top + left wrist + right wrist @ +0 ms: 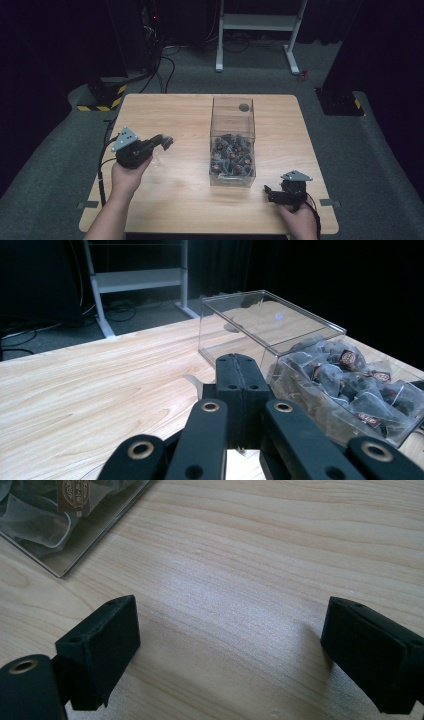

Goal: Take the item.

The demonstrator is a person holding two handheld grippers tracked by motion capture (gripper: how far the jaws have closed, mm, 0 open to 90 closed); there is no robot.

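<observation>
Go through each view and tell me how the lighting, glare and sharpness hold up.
High view: dim and soft, with the table lit against a dark room; the clear box glints faintly. Left gripper view: the left gripper shows shut jaws, slightly soft up close; the box and its tea bags are sharper. Right gripper view: a pale sheen on the wood between the open right gripper jaws.

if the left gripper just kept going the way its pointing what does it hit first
Most likely the clear box of sachets. The left gripper, fingers shut, points across the wooden table toward the box's near wall. Depth is unclear, so it might just skim past its edge.
</observation>
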